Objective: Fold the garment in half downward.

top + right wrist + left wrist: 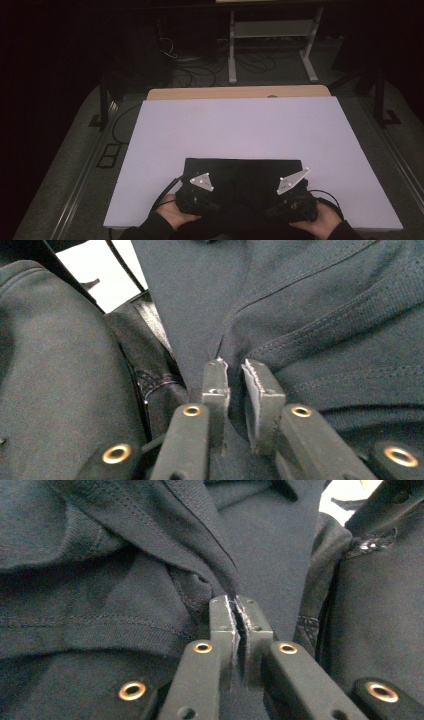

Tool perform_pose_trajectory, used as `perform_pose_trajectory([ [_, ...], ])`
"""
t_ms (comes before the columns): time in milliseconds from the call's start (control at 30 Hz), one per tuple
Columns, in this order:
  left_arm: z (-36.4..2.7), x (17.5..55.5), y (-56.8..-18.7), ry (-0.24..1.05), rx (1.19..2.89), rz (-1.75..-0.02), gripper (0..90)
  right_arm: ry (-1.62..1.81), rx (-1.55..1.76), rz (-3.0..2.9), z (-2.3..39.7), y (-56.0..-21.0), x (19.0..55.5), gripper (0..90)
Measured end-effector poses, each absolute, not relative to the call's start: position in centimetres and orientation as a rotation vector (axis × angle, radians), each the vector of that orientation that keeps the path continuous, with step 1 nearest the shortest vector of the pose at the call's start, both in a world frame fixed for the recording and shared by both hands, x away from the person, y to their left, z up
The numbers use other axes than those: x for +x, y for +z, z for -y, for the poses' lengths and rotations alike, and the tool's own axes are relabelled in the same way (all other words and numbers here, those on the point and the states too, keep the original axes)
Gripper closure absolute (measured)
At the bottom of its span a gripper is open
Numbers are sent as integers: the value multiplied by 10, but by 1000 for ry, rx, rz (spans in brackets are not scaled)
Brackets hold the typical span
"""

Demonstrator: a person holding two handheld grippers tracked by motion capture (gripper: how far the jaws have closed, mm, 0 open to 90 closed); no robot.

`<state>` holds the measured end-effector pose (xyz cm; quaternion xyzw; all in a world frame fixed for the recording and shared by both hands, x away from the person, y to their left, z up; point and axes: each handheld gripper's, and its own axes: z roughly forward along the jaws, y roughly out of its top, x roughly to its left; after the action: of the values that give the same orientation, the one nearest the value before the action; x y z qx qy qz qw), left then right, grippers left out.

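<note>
A black garment [245, 172] lies folded in a rectangle at the near middle of the white board [240, 125]. A hand holds each gripper at its near edge. My left gripper [200, 197] sits at the garment's near left. In the left gripper view its jaws [236, 602] stand almost together, nipping a stitched fold of the dark cloth [125, 580] at their tips. My right gripper [292, 202] sits at the near right. Its jaws [235, 367] stand slightly apart, with a hemmed edge of the cloth [325, 315] just beyond them and no pad pressing on it.
The white board rests on a wooden tabletop [235, 92] whose far edge shows behind it. Beyond, on the dark floor, stand a white frame [272, 40] and loose cables [195, 75]. Bare white board stretches across the far half and both sides.
</note>
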<state>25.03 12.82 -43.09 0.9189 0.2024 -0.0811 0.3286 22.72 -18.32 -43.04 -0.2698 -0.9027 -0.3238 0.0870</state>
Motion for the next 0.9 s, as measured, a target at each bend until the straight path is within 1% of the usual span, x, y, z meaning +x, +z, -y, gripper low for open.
perform_pose_trajectory([
  [133,-130,252,-429,-218,2389,-532,777,-971,-796,2674,183,-430,227,593],
  [167,-130,252,-428,-219,2384,-529,749,-979,-801,2677,183,-429,227,564],
  [267,-132,251,-425,-200,2376,-520,704,-1006,-817,2678,184,-425,226,506],
  [333,-133,251,-423,-184,2373,-522,684,-1038,-832,2686,186,-423,226,479],
  [567,-139,257,-416,-152,2332,-530,534,-1121,-856,2716,191,-414,228,418],
  [733,-144,260,-413,-119,2293,-547,448,-1150,-890,2730,195,-412,231,361],
  [833,-146,264,-413,-134,2269,-555,380,-1156,-913,2749,199,-410,233,317],
  [900,-147,264,-413,-144,2258,-572,350,-1165,-942,2753,202,-409,235,263],
])
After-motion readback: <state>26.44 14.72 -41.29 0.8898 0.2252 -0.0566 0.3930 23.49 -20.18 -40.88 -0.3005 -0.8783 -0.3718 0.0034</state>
